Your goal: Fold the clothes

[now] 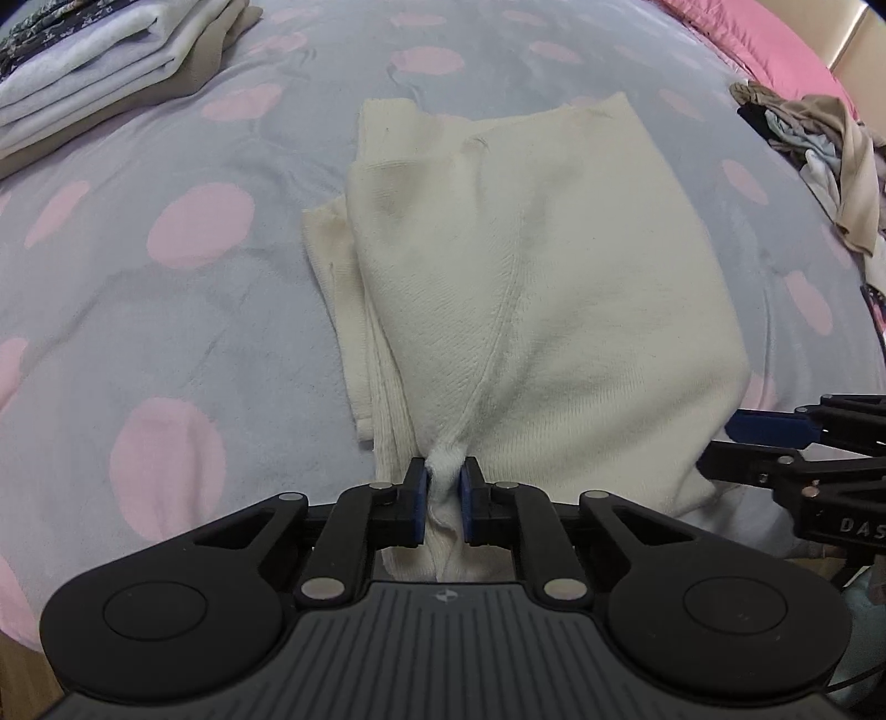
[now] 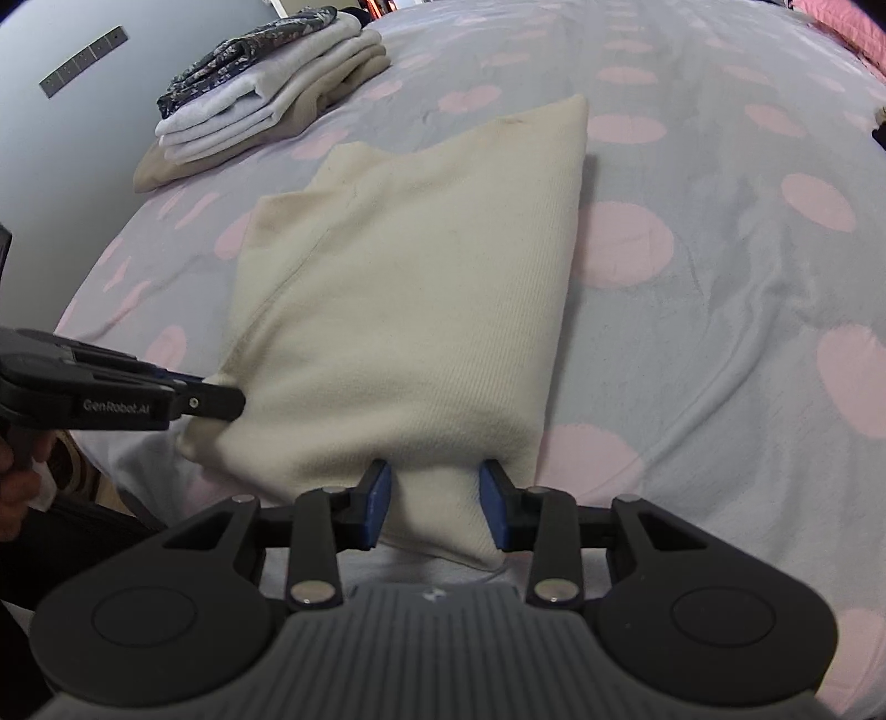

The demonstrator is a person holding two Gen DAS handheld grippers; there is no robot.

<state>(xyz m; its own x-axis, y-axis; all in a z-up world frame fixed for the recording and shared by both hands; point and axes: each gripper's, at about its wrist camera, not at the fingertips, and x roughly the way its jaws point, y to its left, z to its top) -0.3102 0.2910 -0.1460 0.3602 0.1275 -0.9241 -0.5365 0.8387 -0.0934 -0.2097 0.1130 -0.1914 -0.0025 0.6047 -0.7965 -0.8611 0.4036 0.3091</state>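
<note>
A cream knit garment (image 1: 526, 288) lies folded on the grey bedspread with pink dots (image 1: 166, 277). My left gripper (image 1: 443, 482) is shut on a bunched bit of the garment's near edge, and the fabric puckers up between the blue pads. In the right wrist view the cream garment (image 2: 415, 288) shows that same left gripper (image 2: 232, 401) biting its near left corner. My right gripper (image 2: 437, 495) stands open over the near right corner, with flat cloth lying between the fingers and not squeezed. The right gripper (image 1: 725, 443) also shows at the right edge of the left wrist view.
A stack of folded clothes (image 2: 266, 105) sits at the far left of the bed (image 1: 83, 72). A loose heap of unfolded clothes (image 1: 819, 160) lies at the far right, beside a pink quilt (image 1: 775, 50). A person's hand (image 2: 16, 482) holds the left gripper's handle at the bed's near edge.
</note>
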